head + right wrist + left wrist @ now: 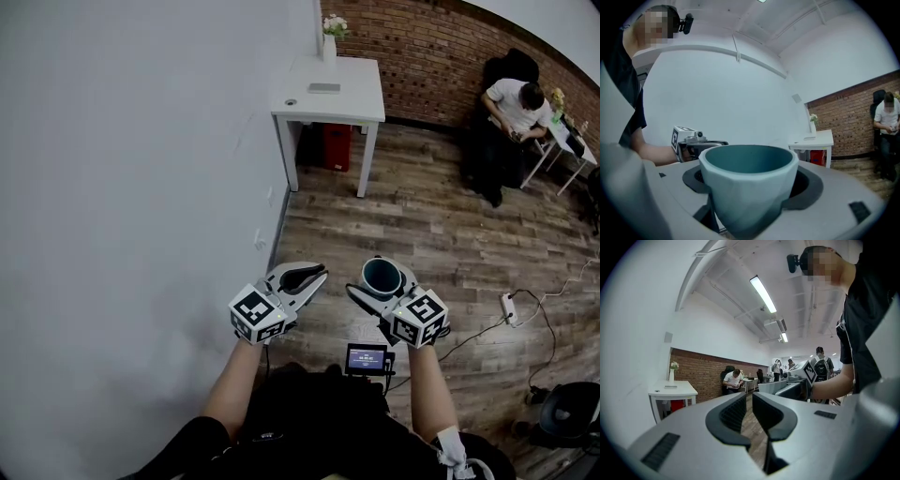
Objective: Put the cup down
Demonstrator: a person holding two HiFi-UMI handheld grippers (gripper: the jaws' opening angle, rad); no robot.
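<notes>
The right tongs (386, 291) are clamped wide around a teal cup (382, 276), upright, which looks empty from above. The left tongs (302, 278) stand narrow, a slim gap with nothing in it. The cup hangs in the air over the wooden floor (431, 234) with no surface beneath, so I'd say the carry is in hand. The next move calls for a surface: likely the white table (347, 98), well apart, whose far edge carries a vase (330, 42) of pale flowers.
</notes>
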